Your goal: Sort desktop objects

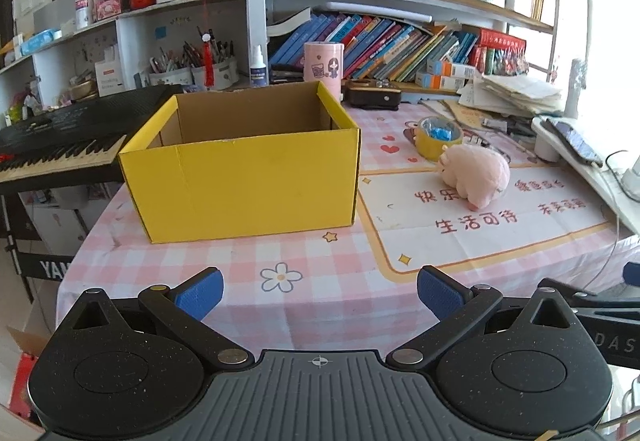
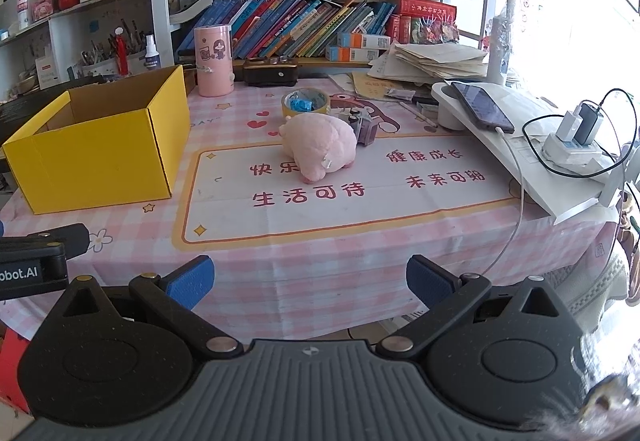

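Note:
An open yellow cardboard box (image 1: 240, 177) stands on the pink checked tablecloth; it also shows in the right wrist view (image 2: 100, 149) at the left. A pink plush pig (image 1: 476, 177) (image 2: 320, 151) lies on the white mat right of the box. Behind it sit a yellow tape roll (image 1: 438, 137) (image 2: 306, 104) and a small grey toy (image 2: 366, 127). My left gripper (image 1: 320, 293) is open and empty, in front of the box near the table's front edge. My right gripper (image 2: 310, 281) is open and empty, in front of the mat.
A pink cylinder tin (image 2: 214, 61) and a dark case (image 2: 270, 75) stand at the back. A white stand with a phone (image 2: 480, 107), a charger and cables (image 2: 576, 137) fills the right side. A keyboard (image 1: 56, 145) lies left of the table. Bookshelves rise behind.

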Motion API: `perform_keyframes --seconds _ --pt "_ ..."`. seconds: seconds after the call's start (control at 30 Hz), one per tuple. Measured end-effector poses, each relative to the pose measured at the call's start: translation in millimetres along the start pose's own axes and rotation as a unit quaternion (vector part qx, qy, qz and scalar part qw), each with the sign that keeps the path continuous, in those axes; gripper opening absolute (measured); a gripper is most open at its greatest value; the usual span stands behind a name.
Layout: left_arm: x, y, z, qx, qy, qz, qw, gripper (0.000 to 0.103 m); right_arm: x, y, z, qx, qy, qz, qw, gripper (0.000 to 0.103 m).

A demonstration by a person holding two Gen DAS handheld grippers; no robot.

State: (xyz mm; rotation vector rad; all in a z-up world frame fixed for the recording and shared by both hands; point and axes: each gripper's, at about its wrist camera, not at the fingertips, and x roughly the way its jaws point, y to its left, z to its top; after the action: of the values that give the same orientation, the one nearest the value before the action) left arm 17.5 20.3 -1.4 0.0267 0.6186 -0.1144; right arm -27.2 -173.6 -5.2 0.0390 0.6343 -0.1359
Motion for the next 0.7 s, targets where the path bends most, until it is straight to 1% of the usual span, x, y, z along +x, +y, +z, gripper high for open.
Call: perform_keyframes --seconds 0.07,0.13,0.23,0.33,0.43,0.7 --pt "0 1 0 -0.005 -0.004 0.002 1.0000 0.103 1 2 0 0.001 0.001 0.000 1.000 0.103" --pt "1 1 2 -0.002 -0.005 0.009 0.9999 0.103 2 3 1 0.001 0.003 0.000 1.000 0.103" --pt "4 1 4 0.003 -0.005 0.009 0.9999 0.103 6 4 5 0.002 0.005 0.000 1.000 0.103" --pt "3 -2 2 0.010 -0.021 0.008 0.9997 0.103 9 4 7 0.001 0.008 0.001 1.000 0.103" --pt "6 -10 3 0.027 -0.032 0.020 0.9989 0.103 16 3 11 0.003 0.010 0.003 1.000 0.103" --pt "22 -30 13 0.020 -0.015 0.023 0.9994 0.103 37 -12 20 0.000 0.019 0.019 1.000 0.103"
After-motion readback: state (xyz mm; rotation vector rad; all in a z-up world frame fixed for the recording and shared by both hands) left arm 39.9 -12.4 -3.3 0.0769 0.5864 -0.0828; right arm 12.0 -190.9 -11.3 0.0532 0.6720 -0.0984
